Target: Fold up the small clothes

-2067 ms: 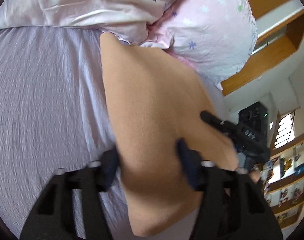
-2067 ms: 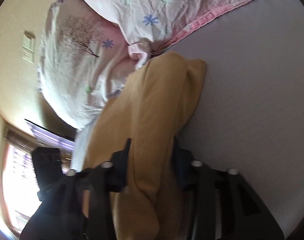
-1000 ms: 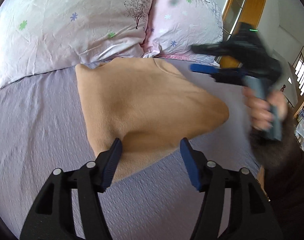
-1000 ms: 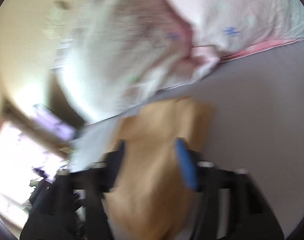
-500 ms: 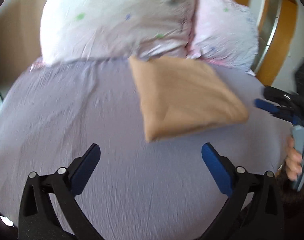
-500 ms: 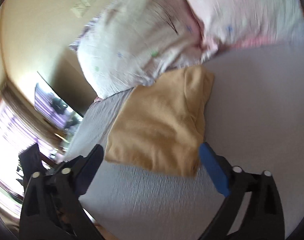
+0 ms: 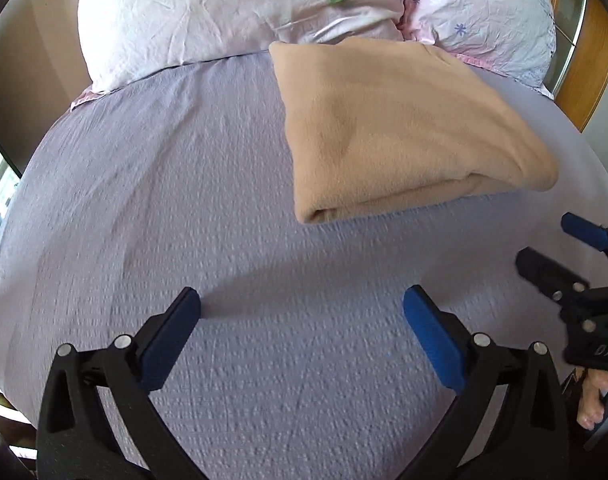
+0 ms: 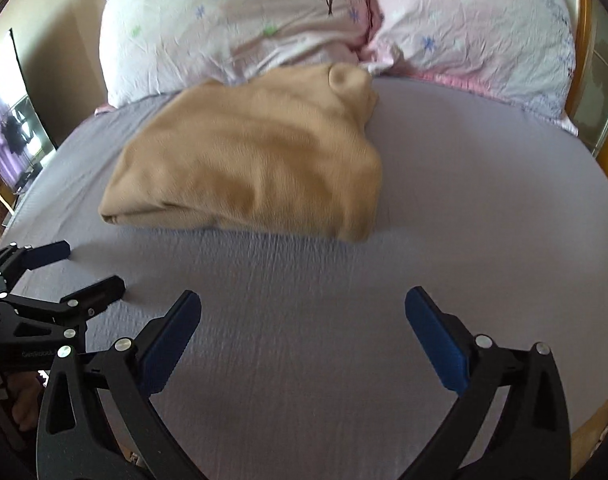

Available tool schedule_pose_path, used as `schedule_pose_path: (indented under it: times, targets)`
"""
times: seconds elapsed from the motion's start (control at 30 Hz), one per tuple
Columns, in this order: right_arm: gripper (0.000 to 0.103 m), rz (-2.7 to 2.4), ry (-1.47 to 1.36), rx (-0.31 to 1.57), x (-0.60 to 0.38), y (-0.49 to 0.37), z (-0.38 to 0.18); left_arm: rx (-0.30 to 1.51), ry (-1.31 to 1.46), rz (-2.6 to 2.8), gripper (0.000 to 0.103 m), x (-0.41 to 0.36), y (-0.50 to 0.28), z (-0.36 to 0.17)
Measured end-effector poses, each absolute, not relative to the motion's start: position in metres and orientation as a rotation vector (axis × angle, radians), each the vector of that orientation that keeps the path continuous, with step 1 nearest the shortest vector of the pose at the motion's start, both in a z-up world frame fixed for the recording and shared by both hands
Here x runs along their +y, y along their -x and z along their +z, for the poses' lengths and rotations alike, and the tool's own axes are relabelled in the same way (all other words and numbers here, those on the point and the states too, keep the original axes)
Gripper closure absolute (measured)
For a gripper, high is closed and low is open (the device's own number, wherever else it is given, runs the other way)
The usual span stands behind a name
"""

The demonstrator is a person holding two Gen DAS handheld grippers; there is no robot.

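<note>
A tan fleece garment (image 7: 400, 128) lies folded into a thick rectangle on the lilac bed sheet (image 7: 184, 208), its far edge against the pillows. It also shows in the right wrist view (image 8: 256, 164). My left gripper (image 7: 302, 312) is open and empty, well short of the garment. My right gripper (image 8: 302, 312) is open and empty too, also short of it. The right gripper shows at the right edge of the left wrist view (image 7: 560, 248); the left gripper shows at the left edge of the right wrist view (image 8: 76, 268).
Two pale floral pillows (image 7: 240, 4) (image 8: 476, 36) lie along the head of the bed. A wooden bed frame (image 7: 588, 60) stands at the right. A wall with a screen (image 8: 12, 120) is at the left.
Both grippers let go of the tan garment, opened wide and pulled back from it. The garment now lies folded on the sheet.
</note>
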State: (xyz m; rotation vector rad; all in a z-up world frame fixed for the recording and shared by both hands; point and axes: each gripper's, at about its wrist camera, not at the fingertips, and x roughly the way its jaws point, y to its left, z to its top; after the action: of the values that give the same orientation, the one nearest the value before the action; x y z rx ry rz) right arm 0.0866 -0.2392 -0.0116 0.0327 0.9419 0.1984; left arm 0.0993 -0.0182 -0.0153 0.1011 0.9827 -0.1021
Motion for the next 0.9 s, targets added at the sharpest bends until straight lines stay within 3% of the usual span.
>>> schedule_pose_path:
  times: [0.9]
  targets:
    - [0.001,0.120,0.002,0.959,-0.2327,-0.0782,-0.0140,0.971,-0.092,-0.095,0.002,-0.0191,-0.0955,-0.0164]
